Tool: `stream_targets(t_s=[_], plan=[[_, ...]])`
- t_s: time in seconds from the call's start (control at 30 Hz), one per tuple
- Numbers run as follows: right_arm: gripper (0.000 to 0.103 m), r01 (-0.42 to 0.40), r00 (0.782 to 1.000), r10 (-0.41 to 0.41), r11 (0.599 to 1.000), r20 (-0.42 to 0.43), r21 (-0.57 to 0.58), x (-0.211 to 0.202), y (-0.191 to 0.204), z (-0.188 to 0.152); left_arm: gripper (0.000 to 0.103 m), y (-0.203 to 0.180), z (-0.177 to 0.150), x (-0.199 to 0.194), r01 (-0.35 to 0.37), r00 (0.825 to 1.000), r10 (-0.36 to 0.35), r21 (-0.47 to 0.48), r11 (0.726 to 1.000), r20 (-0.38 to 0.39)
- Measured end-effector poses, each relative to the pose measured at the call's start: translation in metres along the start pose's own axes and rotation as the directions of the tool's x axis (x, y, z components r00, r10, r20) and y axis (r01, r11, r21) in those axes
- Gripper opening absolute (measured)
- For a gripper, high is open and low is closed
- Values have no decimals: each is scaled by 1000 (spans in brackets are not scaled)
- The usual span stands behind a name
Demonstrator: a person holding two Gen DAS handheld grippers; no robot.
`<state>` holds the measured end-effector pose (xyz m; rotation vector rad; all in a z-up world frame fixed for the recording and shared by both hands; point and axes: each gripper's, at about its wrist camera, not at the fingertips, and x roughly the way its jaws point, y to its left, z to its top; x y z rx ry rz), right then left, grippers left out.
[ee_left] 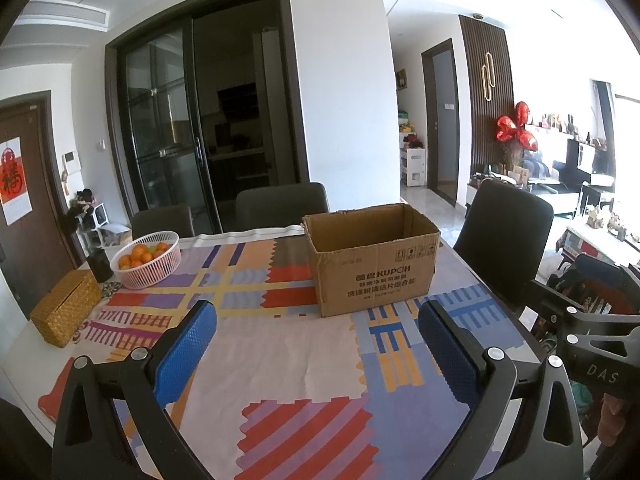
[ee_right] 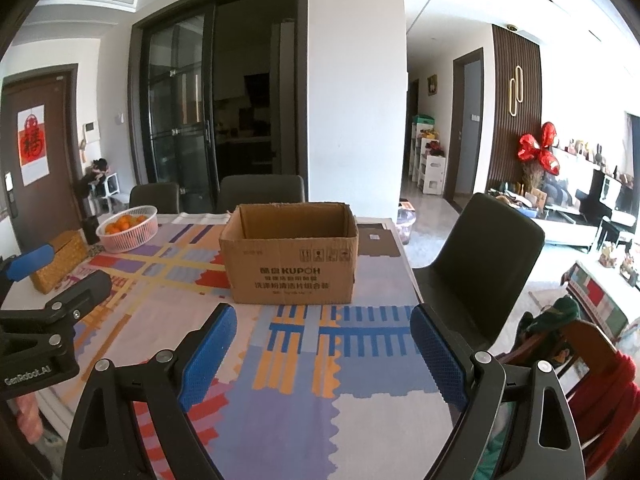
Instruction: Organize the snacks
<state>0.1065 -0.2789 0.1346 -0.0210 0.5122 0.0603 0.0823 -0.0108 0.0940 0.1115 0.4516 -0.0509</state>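
Note:
An open brown cardboard box (ee_left: 372,260) (ee_right: 290,254) with dark print on its front stands upright on the patterned tablecloth (ee_left: 280,344) (ee_right: 304,360); its inside is hidden from here. No snack packets are in sight. My left gripper (ee_left: 318,320) hovers over the cloth short of the box, open, with nothing between its blue pads (ee_left: 186,354). My right gripper (ee_right: 324,326) also stands open and bare in front of the box. In the right wrist view the left gripper's body shows at the left edge.
A pink basket (ee_left: 147,259) (ee_right: 128,227) of oranges and a woven tissue box (ee_left: 66,311) (ee_right: 60,258) sit at the table's far left. Dark chairs (ee_left: 502,226) (ee_right: 480,246) stand behind and right of the table. The table edge runs close on the right.

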Motion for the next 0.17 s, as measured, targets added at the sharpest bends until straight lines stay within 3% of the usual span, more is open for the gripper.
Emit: stream_targets(t_s=[0.17], plan=[[89, 0, 1000, 0, 1000, 0, -1, 0, 0, 0, 103, -1, -1, 3, 0, 1000, 0, -5, 1000, -5]])
